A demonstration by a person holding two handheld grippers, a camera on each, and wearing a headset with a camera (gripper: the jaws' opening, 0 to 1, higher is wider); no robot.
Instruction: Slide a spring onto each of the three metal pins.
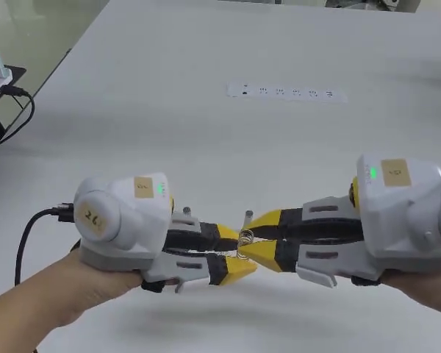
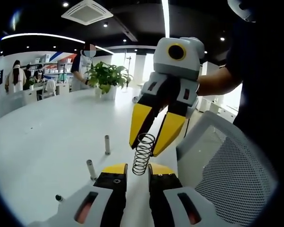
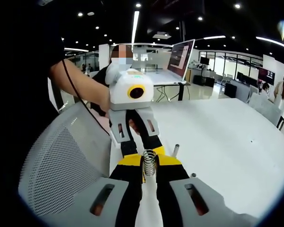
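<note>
Nearby, upright pins close to the spring, mesh chair alongside.

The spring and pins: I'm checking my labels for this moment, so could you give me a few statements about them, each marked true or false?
1. The spring sits between the jaws of both the left gripper and the right gripper. True.
2. A spring already sits on one of the pins. False: the pins stand upright and bare on the table.
3. The two grippers point at each other, tip to tip. True.
4. The power strip lies between the grippers and the person. False: it lies farther across the table, beyond the grippers.
</note>
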